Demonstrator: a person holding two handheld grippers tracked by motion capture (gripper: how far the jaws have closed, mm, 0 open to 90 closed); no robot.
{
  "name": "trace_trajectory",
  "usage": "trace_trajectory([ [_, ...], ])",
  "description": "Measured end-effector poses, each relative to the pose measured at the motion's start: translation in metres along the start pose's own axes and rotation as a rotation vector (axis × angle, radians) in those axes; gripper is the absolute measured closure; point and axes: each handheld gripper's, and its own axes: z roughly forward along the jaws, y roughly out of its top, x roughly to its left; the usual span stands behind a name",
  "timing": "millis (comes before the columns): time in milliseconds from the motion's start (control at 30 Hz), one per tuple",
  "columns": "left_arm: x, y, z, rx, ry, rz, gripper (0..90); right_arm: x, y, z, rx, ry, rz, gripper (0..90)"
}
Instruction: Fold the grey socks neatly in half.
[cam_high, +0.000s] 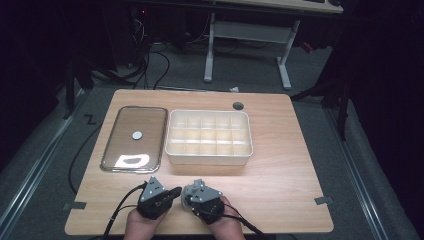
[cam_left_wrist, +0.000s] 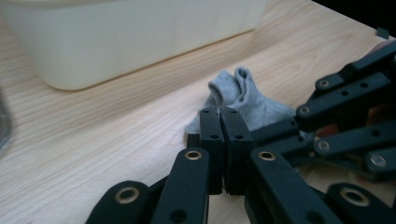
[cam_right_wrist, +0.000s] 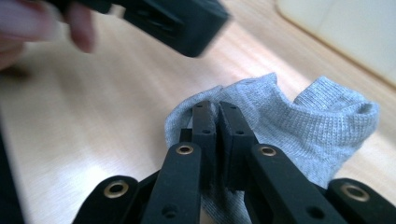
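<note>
While both grippers sit together at the bottom centre of the high view, you are working a small grey sock (cam_right_wrist: 285, 126) that lies on the wooden table (cam_high: 280, 185) just in front of the white compartment box (cam_high: 209, 137). In the right gripper view your right gripper (cam_right_wrist: 218, 108) has its jaws together with the sock's fabric pinched at their tips, low in the middle of that frame. In the left gripper view your left gripper (cam_left_wrist: 219, 112) has its jaws pressed together too, tips at the near edge of the sock; whether they actually hold cloth there cannot be told. The box fills the upper left of that frame, and the clear lid (cam_high: 134, 138) lies to its left in the high view. This looks like the folding or bunching step, ahead of placing the sock in a compartment. Next you would need a firm two-point hold, then a lift clear of the box wall.
</note>
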Motion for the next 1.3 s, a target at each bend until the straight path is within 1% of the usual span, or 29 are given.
trace_trajectory([
  [67, 0.003, 0.000, -0.002, -0.009, 0.004, -0.006, 88.9, -0.004, 0.003, 0.003, 0.003, 0.005, 0.007, 86.4],
  [167, 0.004, 0.001, -0.003, -0.015, 0.008, -0.009, 89.0, -0.002, 0.005, 0.003, 0.008, 0.002, -0.006, 85.3],
  [200, 0.004, 0.001, -0.003, -0.015, 0.009, -0.005, 89.0, -0.001, 0.005, 0.004, 0.003, 0.007, -0.006, 83.1],
  [267, 0.005, 0.001, -0.003, -0.013, 0.011, -0.006, 89.0, 0.000, 0.007, -0.001, -0.006, 0.018, -0.003, 75.3],
  [333, 0.005, 0.000, -0.003, -0.011, 0.014, -0.005, 88.4, 0.001, 0.010, -0.011, -0.041, 0.028, -0.001, 71.7],
  [400, 0.005, -0.001, -0.003, -0.006, 0.014, -0.005, 87.8, 0.001, 0.013, -0.025, -0.071, 0.014, -0.007, 69.9],
  [500, 0.003, 0.000, -0.002, -0.007, 0.014, 0.002, 87.0, -0.004, 0.014, -0.045, -0.118, -0.007, 0.018, 69.4],
  [600, -0.002, 0.001, -0.002, -0.014, 0.014, 0.017, 85.8, -0.014, 0.008, -0.057, -0.126, -0.053, 0.053, 73.0],
  [633, -0.004, 0.001, -0.001, -0.017, 0.010, 0.023, 85.2, -0.019, 0.005, -0.058, -0.120, -0.061, 0.079, 73.9],
  [667, -0.006, 0.002, 0.000, -0.020, 0.006, 0.033, 84.5, -0.023, 0.001, -0.058, -0.113, -0.061, 0.109, 74.4],
  [733, -0.012, 0.003, 0.003, -0.020, 0.000, 0.065, 82.6, -0.029, -0.006, -0.055, -0.101, -0.066, 0.147, 73.6],
  [767, -0.015, 0.004, 0.005, -0.018, -0.004, 0.078, 81.9, -0.030, -0.009, -0.054, -0.096, -0.058, 0.164, 71.9],
  [900, -0.025, 0.004, 0.018, -0.001, -0.010, 0.120, 78.8, -0.033, -0.017, -0.047, -0.080, -0.055, 0.210, 64.5],
  [967, -0.028, 0.002, 0.025, 0.020, 0.009, 0.147, 78.7, -0.033, -0.017, -0.044, -0.076, -0.055, 0.229, 62.9],
  [1033, -0.028, 0.000, 0.027, 0.055, 0.047, 0.174, 80.5, -0.034, -0.016, -0.040, -0.072, -0.058, 0.238, 61.5],
  [1067, -0.027, -0.001, 0.027, 0.067, 0.064, 0.183, 81.8, -0.034, -0.015, -0.039, -0.071, -0.055, 0.244, 60.6],
  [1133, -0.024, -0.005, 0.027, 0.097, 0.086, 0.183, 83.8, -0.034, -0.013, -0.036, -0.061, -0.054, 0.245, 59.2],
  [1167, -0.023, -0.007, 0.028, 0.109, 0.091, 0.181, 84.9, -0.034, -0.012, -0.034, -0.061, -0.048, 0.251, 58.3],
  [1200, -0.022, -0.009, 0.029, 0.114, 0.085, 0.180, 85.8, -0.034, -0.012, -0.033, -0.059, -0.043, 0.249, 57.2],
  [1300, -0.022, -0.010, 0.028, 0.112, 0.091, 0.188, 86.8, -0.032, -0.011, -0.028, -0.045, -0.034, 0.257, 54.9],
])
